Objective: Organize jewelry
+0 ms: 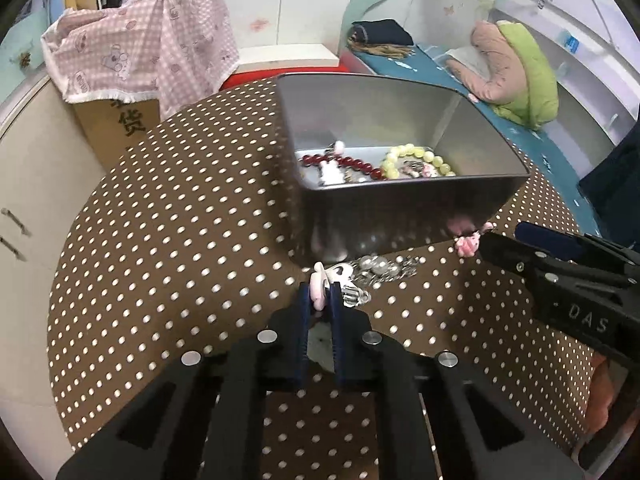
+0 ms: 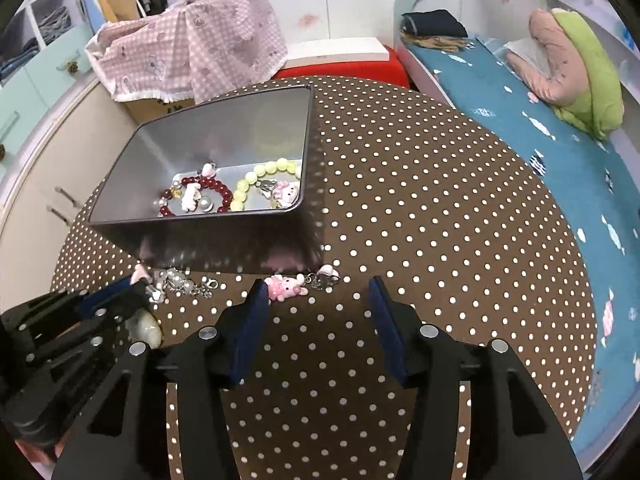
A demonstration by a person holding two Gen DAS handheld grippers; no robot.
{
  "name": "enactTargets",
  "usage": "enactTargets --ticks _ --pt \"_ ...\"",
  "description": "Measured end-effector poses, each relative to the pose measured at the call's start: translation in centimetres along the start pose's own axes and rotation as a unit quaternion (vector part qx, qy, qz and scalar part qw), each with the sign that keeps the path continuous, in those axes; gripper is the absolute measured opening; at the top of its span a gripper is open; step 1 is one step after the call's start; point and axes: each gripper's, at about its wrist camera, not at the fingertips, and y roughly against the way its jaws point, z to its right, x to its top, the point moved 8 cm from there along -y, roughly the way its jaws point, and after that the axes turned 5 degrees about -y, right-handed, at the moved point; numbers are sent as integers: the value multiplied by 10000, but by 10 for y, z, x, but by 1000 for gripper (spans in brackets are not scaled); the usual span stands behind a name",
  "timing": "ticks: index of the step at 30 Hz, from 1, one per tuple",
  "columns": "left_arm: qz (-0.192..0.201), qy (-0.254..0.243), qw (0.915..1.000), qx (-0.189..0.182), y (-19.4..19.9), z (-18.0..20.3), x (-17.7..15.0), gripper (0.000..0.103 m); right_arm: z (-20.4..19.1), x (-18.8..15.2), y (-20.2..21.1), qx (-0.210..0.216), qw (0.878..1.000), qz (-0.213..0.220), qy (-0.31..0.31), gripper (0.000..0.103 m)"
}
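"DAS" stood in raised letters on the black body of the right gripper [image 1: 486,242]. Cardboard box [image 1: 116,124] under the pink checked cloth [image 1: 136,40] carried black Chinese print, "货" legible, rest cut off.

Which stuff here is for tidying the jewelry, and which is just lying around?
For the job: metal tin, red bead bracelet, yellow bead bracelet, pink bunny charm, silver charm chain.
Lying about: checked cloth, green pillow.
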Motion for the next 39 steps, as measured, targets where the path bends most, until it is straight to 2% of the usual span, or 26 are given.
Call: enactTargets --ticks 2,9,12,14,15,16,20,21,22,24,26,31,34,39 --pt "5 12 9999 159 3 -6 -3 6 -1 0 -1 -1 10000 -5 23 51" --pt "-5 224 9997 32 4 -23 0 7 -11 0 -13 -90 9998 -102 156 51" --pt "-35 189 9998 3 1 -23 2 17 -17 -3 -18 -171 9992 -87 342 51" --pt "21 145 9999 47 1 -22 1 15 -19 -4 -18 -228 9987 -31 452 49" --pt "42 113 9999 41 1 -22 1 15 -19 -3 -18 -211 9988 5 453 41" --pt "50 101 9999 35 2 -20 0 14 -19 -3 -17 -138 9990 27 416 38" --pt "65 98 9999 90 3 -20 -1 14 -19 -3 -13 -55 9988 109 469 37" --pt "83 101 9999 112 4 -20 -1 14 -20 -3 -10 -44 9986 162 492 33" --pt "108 141 9998 91 6 -21 0 14 -21 -3 -8 0 9987 139 495 1" --pt "191 175 9996 63 11 -22 1 14 -22 -5 -6 222 9988 59 424 1" --pt "255 189 9995 69 15 -28 4 14 -18 -7 -6 57 9990 60 429 1" --pt "369 200 9991 65 24 -31 7 14 -17 -11 -1 168 9993 35 345 4" --pt "372 256 9990 48 25 -34 7 14 -23 -13 4 407 9989 -78 218 5" --pt "341 300 9990 -17 23 -38 5 14 -40 -13 -3 329 9991 -183 209 5"
